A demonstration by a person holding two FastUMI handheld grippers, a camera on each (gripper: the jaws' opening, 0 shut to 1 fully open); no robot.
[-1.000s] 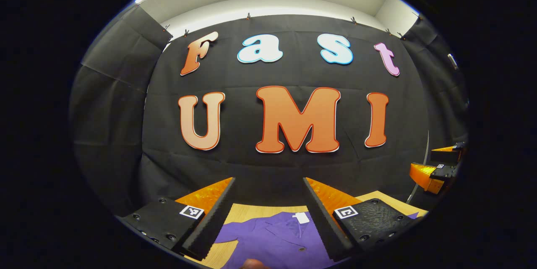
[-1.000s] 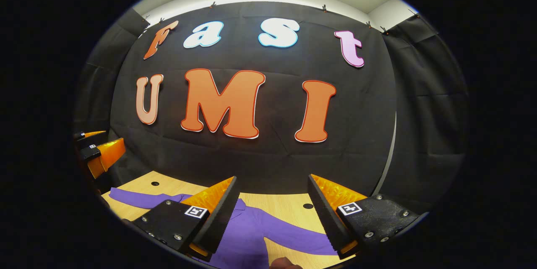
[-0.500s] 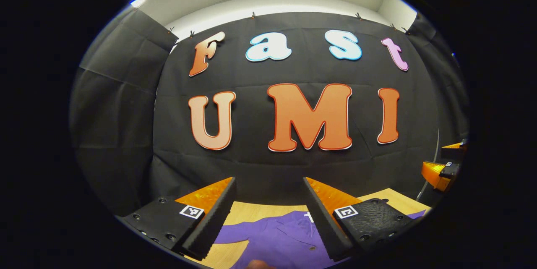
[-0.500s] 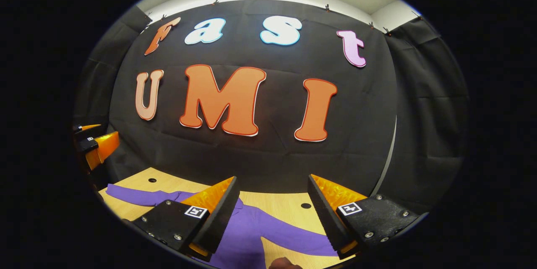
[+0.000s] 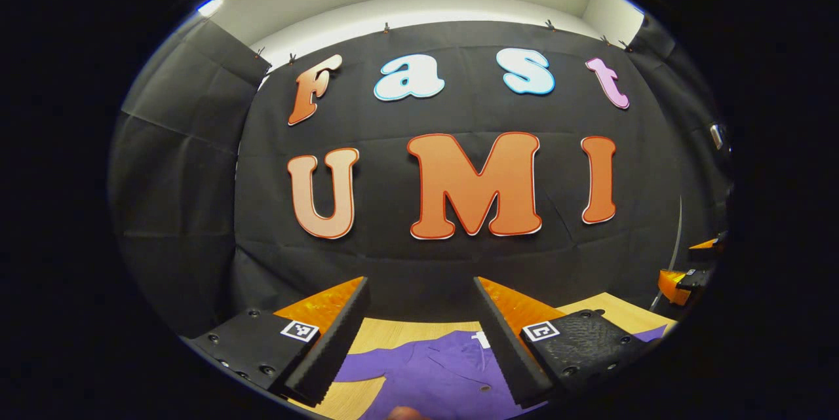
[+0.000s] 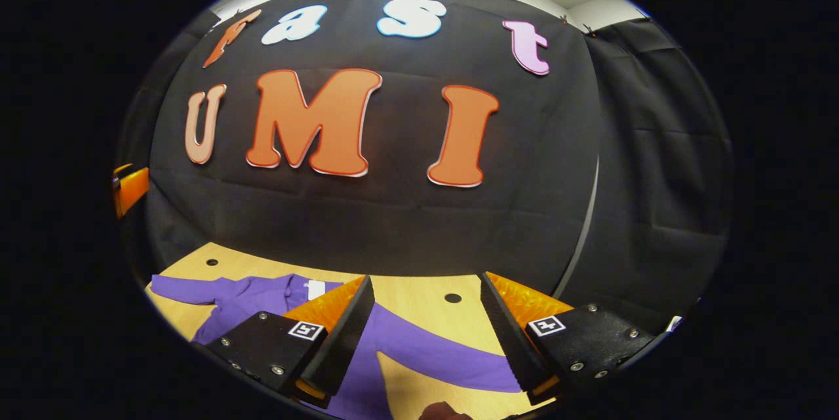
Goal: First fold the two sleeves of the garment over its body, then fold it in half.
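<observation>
the right gripper (image 6: 426, 335) has tipped its view downward compared with half a second ago: more of the table (image 6: 419, 299) now shows, and the purple garment (image 6: 400, 348) is seen further, with one sleeve (image 6: 180, 289) stretched to the far left and the other sleeve (image 6: 452, 364) running under the gap between the fingers. the left gripper (image 5: 419, 335) has changed very little and hangs above the garment's chest area, near the collar. both pairs of fingers stand wide apart and hold nothing. the garment lies flat on the table, sleeves still spread out, so no fold is done yet. i judge the right gripper is beginning to go down toward its sleeve for the first fold.
</observation>
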